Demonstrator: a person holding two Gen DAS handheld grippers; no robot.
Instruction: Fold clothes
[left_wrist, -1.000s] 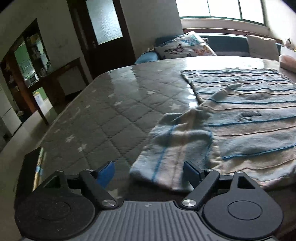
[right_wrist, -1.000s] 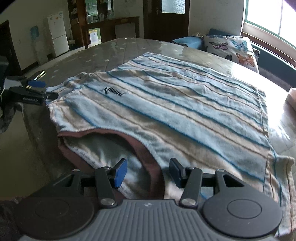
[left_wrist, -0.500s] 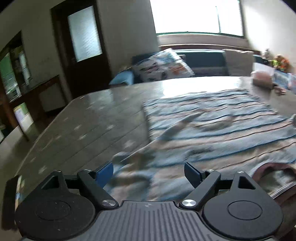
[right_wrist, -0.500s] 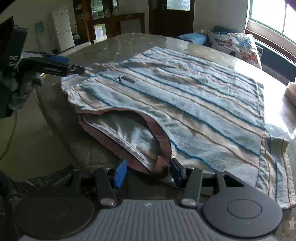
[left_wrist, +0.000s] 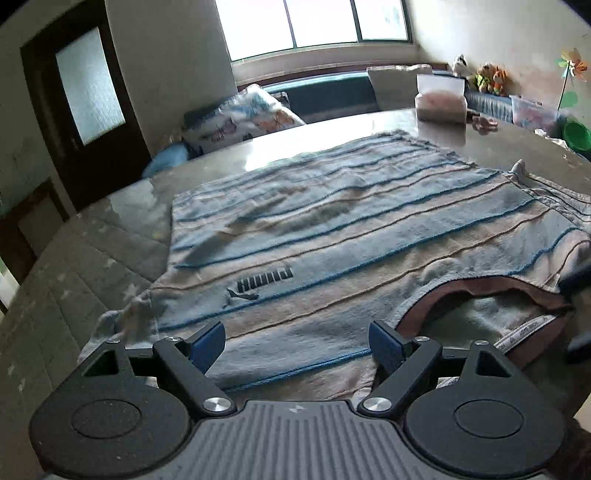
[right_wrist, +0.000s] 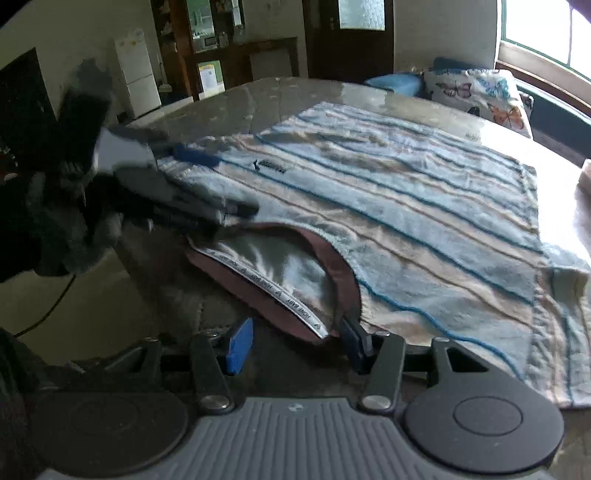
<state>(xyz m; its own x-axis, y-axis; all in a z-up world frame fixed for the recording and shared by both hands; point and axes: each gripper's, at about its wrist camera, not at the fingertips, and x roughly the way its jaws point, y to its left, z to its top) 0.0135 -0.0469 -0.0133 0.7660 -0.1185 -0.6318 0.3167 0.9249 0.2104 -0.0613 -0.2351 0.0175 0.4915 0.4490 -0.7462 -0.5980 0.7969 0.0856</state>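
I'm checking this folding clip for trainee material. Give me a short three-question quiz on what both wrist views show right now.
1. True or false: the left tongs are shut on the striped shirt.
2. Which part of the shirt lies nearest the right tongs? A) the bottom hem B) the brown-trimmed neckline C) the chest logo
3. Fill in: beyond the mattress, a pillow printed with ______ sits below the window.

Key
1. False: both pairs of tongs are open, and the left ones only hover over the shirt's shoulder area.
2. B
3. butterflies
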